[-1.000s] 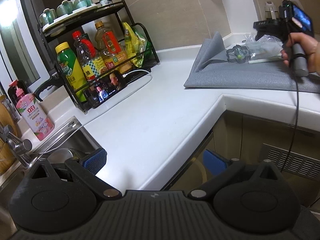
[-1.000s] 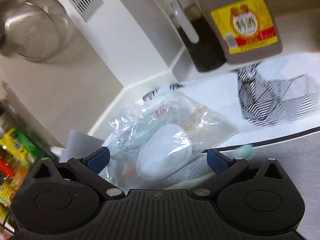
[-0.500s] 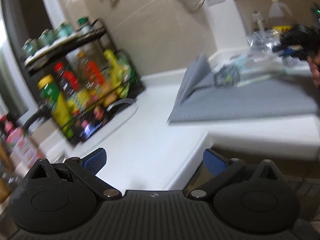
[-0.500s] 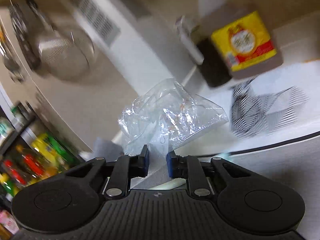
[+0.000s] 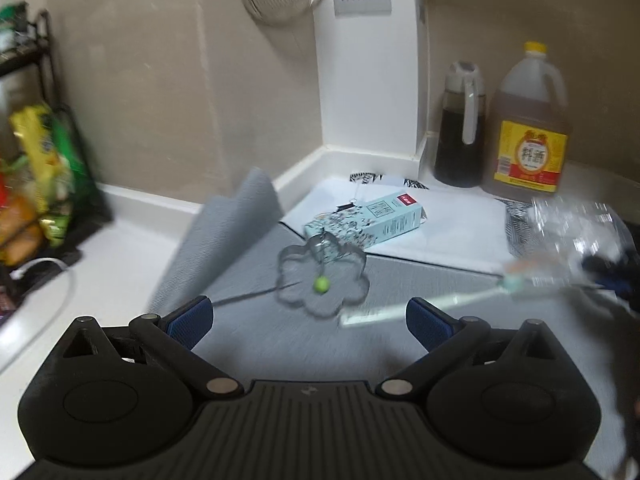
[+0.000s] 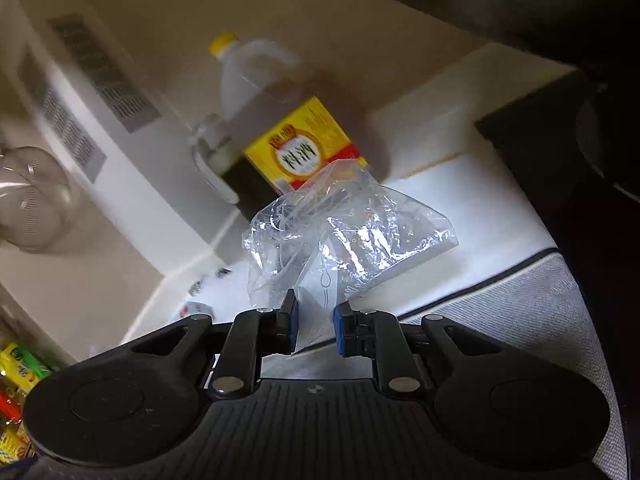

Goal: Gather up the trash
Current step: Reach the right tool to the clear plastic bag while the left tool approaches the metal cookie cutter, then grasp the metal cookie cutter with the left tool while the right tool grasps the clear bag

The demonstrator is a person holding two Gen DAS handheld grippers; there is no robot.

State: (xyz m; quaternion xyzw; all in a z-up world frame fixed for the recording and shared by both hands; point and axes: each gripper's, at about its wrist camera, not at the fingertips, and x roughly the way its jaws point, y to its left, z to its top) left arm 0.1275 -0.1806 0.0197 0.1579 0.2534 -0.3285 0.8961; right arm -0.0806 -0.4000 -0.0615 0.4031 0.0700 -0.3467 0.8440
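Grey matting covers the kitchen counter (image 5: 132, 236), and on it lie a flower-shaped wire strainer (image 5: 322, 280) and a pale carton (image 5: 364, 220). Straight ahead of the left gripper (image 5: 308, 316), its jaws spread wide and empty, the carton lies crosswise and nearest; the right gripper (image 6: 314, 320) pinches a crumpled clear plastic bag (image 6: 344, 232), lifted off to the right
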